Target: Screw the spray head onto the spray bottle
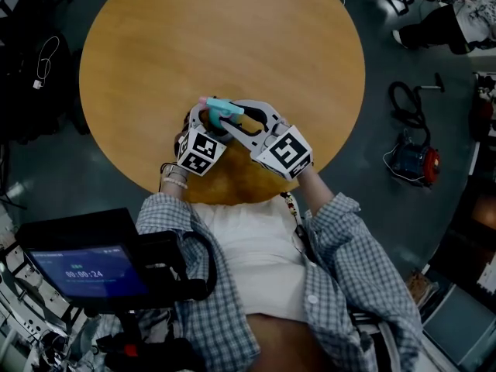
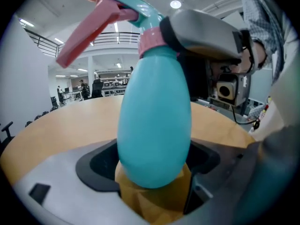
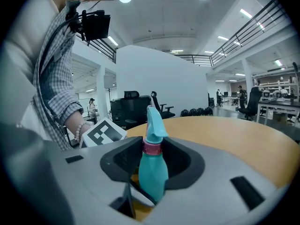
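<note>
At the near edge of the round wooden table [image 1: 225, 37], just ahead of the person's chest: teal spray bottle [image 2: 154, 125], upright, caught between both tools.

Left gripper [image 2: 152, 170]: clamped on the bulging lower body, spread wide enough to take it, dark pads pressed on either side. Probably there to stop the body turning.

Right gripper [image 3: 152, 161]: roughly half open, closed on the pink collar [image 3: 152, 146] of the spray head [image 2: 126, 8]. Set higher up, reaching in from the opposite side, grey jaw against the collar as seen in the left gripper view. Likely chosen as the threaded part, the one to twist.

Spray head seated on the neck, no visible gap between collar and shoulder. Pink trigger [image 2: 89, 29] jutting out and down to one side, clear of both tools.

Cannot tell whether fully tight, nor whether the base rests on the tabletop, hidden behind the jaws.

Judged stage: tightening or final check.

Risk: smooth, rounded body slipping in the lower grip under twist.
</note>
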